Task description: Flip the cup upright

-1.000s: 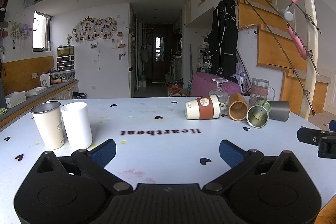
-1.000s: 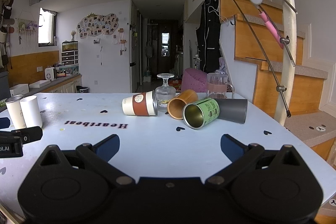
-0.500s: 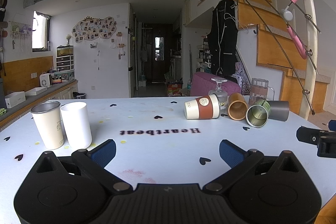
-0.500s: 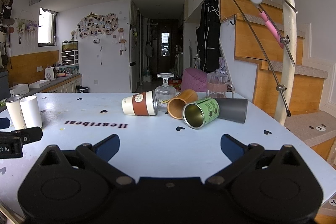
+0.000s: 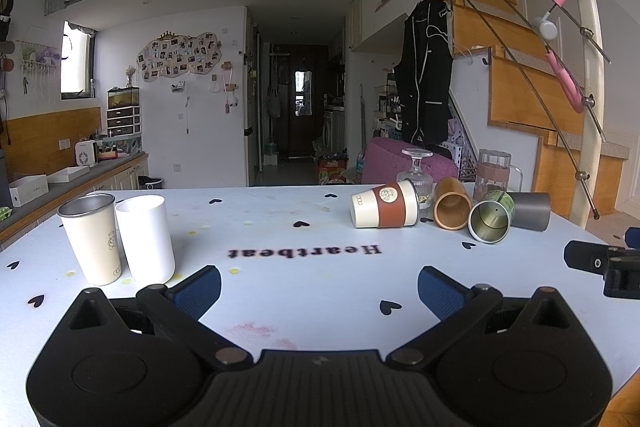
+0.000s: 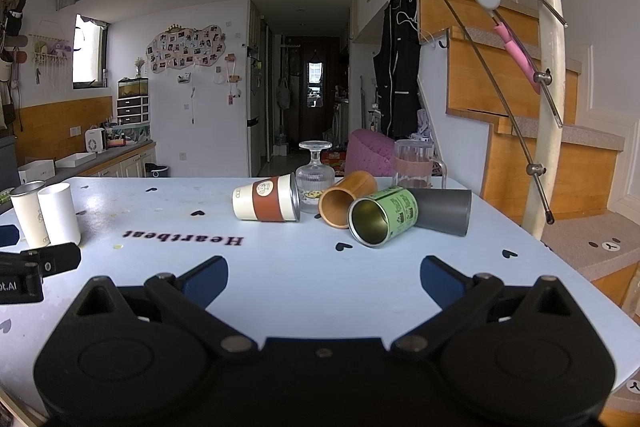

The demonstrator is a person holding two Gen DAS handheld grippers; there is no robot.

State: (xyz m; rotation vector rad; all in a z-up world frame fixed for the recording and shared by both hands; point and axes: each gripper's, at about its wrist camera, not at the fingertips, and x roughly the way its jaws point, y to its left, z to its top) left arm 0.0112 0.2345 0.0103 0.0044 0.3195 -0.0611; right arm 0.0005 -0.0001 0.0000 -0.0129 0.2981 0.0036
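Observation:
Several cups lie on their sides at the far right of the pale blue table: a cream cup with a brown band, a bamboo cup, a green metal cup and a dark grey cup. My right gripper is open and empty, well short of the green cup. My left gripper is open and empty, low over the table's middle.
A metal-rimmed cream cup and a white cup stand upright at the left. An upside-down stemmed glass and a glass pitcher stand behind the lying cups. The table edge and stairs are to the right.

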